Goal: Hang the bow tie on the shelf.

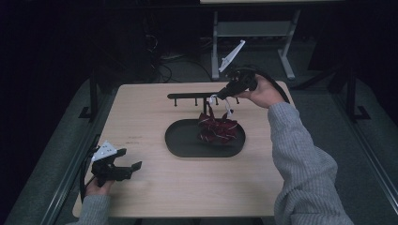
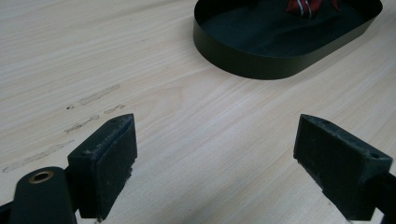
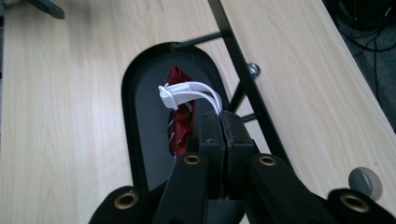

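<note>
At seven o'clock the left gripper (image 1: 123,167) rests spread and empty. The red striped cloth tie (image 1: 217,128) hangs vertically over the black oval tray (image 1: 180,143); the right gripper (image 1: 220,95), at one o'clock, pinches its white elastic loop (image 3: 189,92).

This looks like a lab or test room set up for recording, not a home. A plain pale wooden table (image 1: 141,126) stands alone on grey carpet (image 1: 328,117) in a dark room. Behind it loose cables (image 1: 162,58) trail across the floor beside the grey metal legs of a second desk (image 1: 253,30). Black metal stands (image 1: 91,101) flank the table.
</note>
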Motion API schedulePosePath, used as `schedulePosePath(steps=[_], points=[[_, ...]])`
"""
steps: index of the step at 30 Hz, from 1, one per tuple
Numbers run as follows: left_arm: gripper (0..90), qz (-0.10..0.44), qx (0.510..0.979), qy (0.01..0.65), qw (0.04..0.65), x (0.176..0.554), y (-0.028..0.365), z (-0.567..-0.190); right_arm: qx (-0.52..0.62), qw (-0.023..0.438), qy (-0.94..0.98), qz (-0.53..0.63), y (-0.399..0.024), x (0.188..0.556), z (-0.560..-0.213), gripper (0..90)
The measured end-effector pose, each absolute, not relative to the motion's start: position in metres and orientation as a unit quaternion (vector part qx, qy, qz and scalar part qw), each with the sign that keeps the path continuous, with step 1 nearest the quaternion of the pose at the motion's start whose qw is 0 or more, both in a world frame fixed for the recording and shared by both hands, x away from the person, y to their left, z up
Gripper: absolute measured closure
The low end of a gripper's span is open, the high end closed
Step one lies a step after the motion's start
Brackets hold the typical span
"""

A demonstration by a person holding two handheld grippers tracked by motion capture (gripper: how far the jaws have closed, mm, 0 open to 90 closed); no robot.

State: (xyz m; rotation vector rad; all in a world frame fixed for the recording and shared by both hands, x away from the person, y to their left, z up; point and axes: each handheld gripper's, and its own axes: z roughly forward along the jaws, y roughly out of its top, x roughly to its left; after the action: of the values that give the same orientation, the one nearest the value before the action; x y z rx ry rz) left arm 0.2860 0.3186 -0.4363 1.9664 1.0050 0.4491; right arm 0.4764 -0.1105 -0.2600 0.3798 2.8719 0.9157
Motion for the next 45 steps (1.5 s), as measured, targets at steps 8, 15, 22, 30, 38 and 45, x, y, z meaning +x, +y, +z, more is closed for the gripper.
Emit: schedulePosePath(steps=[8,15,22,30,38,45], points=[[13.0,0.181,0.789,0.402,0.428,0.286,0.318,-0.436,0.146,0.050,0.945,0.288,-0.115,0.486,-0.268,87.7],[13.0,0.181,0.788,0.402,0.429,0.286,0.318,-0.436,0.161,0.046,0.946,0.278,-0.118,0.491,-0.277,87.7],[13.0,0.181,0.788,0.403,0.429,0.286,0.318,-0.436,0.167,0.048,0.943,0.282,-0.119,0.493,-0.279,86.2],[13.0,0.181,0.788,0.403,0.428,0.286,0.318,-0.436,0.167,0.044,0.944,0.280,-0.117,0.491,-0.281,80.1],[13.1,0.180,0.789,0.402,0.427,0.286,0.318,-0.436,0.168,0.039,0.943,0.283,-0.121,0.490,-0.284,76.8],[13.1,0.180,0.789,0.402,0.429,0.286,0.317,-0.436,0.169,0.032,0.940,0.294,-0.126,0.487,-0.283,74.9]])
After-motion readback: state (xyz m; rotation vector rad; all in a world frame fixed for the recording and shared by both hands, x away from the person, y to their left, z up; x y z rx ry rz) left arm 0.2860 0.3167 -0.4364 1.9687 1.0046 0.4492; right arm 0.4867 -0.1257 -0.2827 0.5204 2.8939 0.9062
